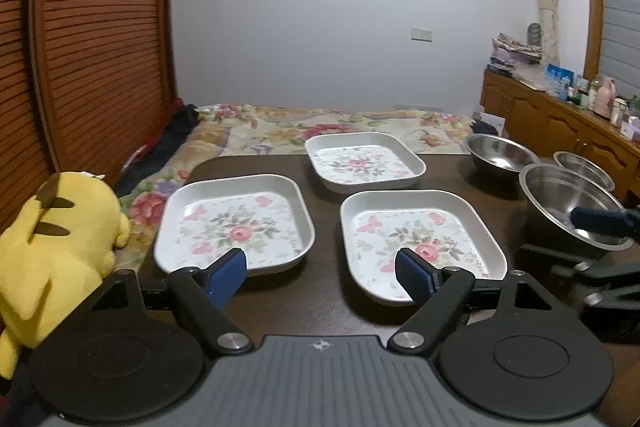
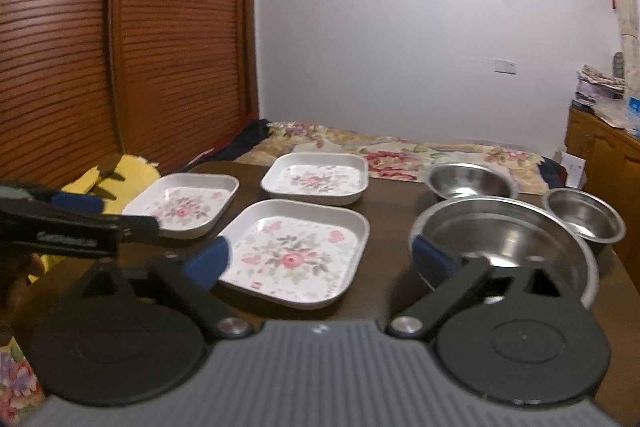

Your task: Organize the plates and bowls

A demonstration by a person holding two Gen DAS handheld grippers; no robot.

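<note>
Blur smears the right gripper point(image 2: 320, 259), its jaws spread wide and empty, one blue pad masking the large steel bowl's point(image 2: 520, 239) near rim. The left gripper point(image 1: 320, 273) gapes likewise, gripping nothing. Three floral plates point(image 1: 234, 223) lie left of that bowl on the dark table point(image 1: 320, 315).

Glossy white floral plates point(image 1: 234, 223), shiny steel bowls point(image 2: 504, 251), dark smooth wood table point(image 1: 320, 195), plush yellow toy point(image 1: 60, 247).
</note>
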